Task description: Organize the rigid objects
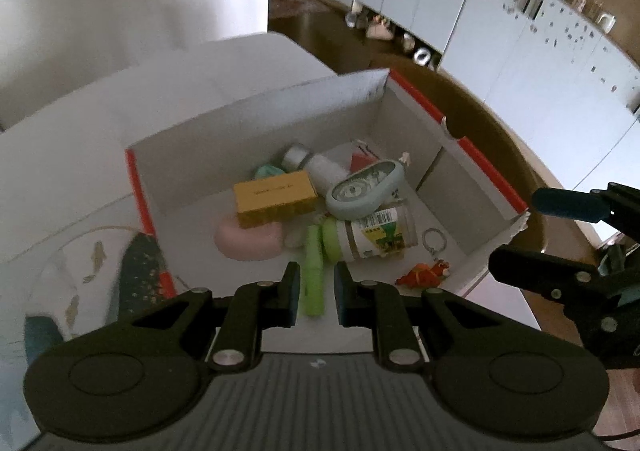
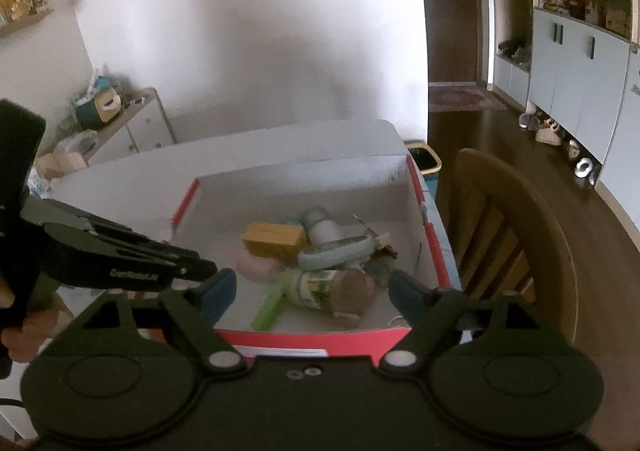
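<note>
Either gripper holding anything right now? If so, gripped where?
Nothing held. Left gripper is shut and empty, above the box; right gripper is open and empty.

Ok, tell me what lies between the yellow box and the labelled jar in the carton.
The grey-blue oval gadget lies between the yellow box and the labelled jar, resting on the jar; the left wrist view shows it best.

A white-lined cardboard box (image 1: 404,123) has red edges. Inside lie a mustard-yellow rectangular box (image 1: 274,198), a pink rounded lump (image 1: 248,241), a lime-green stick (image 1: 313,275) and an orange toy figure (image 1: 424,274).
</note>
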A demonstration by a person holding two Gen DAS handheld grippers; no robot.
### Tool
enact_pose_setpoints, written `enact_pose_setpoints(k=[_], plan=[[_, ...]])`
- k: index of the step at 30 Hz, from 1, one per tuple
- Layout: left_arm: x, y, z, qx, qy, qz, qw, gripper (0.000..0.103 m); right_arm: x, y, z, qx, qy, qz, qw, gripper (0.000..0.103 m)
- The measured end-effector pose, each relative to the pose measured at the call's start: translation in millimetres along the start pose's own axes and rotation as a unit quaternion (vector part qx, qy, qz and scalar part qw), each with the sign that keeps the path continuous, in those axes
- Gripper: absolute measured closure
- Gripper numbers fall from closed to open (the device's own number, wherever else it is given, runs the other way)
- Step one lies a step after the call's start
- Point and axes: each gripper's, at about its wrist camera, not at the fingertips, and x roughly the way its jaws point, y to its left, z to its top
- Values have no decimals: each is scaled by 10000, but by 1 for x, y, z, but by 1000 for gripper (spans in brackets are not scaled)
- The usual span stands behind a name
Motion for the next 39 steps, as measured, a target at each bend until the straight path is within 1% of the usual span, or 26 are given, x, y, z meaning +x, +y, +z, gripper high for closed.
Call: enact_pose_setpoints(k=[6, 10, 11, 12, 13, 15, 17, 20, 22, 24, 28, 30, 33, 34, 36, 37, 39], plan=[[-30, 9, -17, 84, -386, 112, 9992, 86, -12, 22, -4, 61, -193, -63, 9998, 14], [-45, 16, -30, 174, -529, 61, 9984, 86, -18, 36, -10, 148, -302, -156, 9993, 11], [-49, 18, -33, 190, -553, 41, 9983, 83, -19, 38, -11, 187, -322, -170, 9992, 11], [-51, 19, -36, 205, -575, 18, 9981, 75, -21, 41, -12, 225, -343, -173, 9990, 10], [-55, 21, -40, 216, -612, -4, 9979, 70, -23, 44, -13, 261, -366, -190, 9988, 10], [-62, 25, -47, 234, -690, -32, 9973, 51, -27, 49, -16, 304, -422, -221, 9984, 9], [-69, 28, -53, 270, -773, -51, 9966, 47, -32, 54, -18, 356, -490, -251, 9978, 7], [-78, 33, -61, 313, -812, -158, 9961, 47, -38, 63, -22, 425, -606, -296, 9968, 4], [-83, 35, -65, 370, -865, -198, 9954, 42, -43, 68, -25, 463, -695, -329, 9960, 2], [-89, 38, -71, 387, -958, -272, 9943, 33, -46, 74, -28, 495, -761, -365, 9952, 1], [-97, 42, -79, 415, -1002, -401, 9933, 26, -52, 84, -32, 558, -861, -432, 9938, 0], [-100, 43, -84, 446, -1011, -462, 9928, 21, -54, 88, -35, 598, -904, -445, 9931, 0], [-104, 43, -90, 499, -1030, -539, 9920, 19, -57, 94, -39, 626, -936, -528, 9922, 0], [-105, 43, -91, 510, -1027, -550, 9919, 17, -58, 95, -40, 634, -950, -561, 9919, 0], [-108, 44, -95, 524, -1048, -586, 9914, 2, -59, 98, -43, 678, -974, -597, 9911, 0], [-110, 44, -96, 530, -1090, -631, 9906, 0, -59, 98, -44, 707, -979, -606, 9908, 0], [-112, 46, -98, 525, -1135, -683, 9898, 0, -60, 101, -46, 760, -998, -643, 9900, 0]])
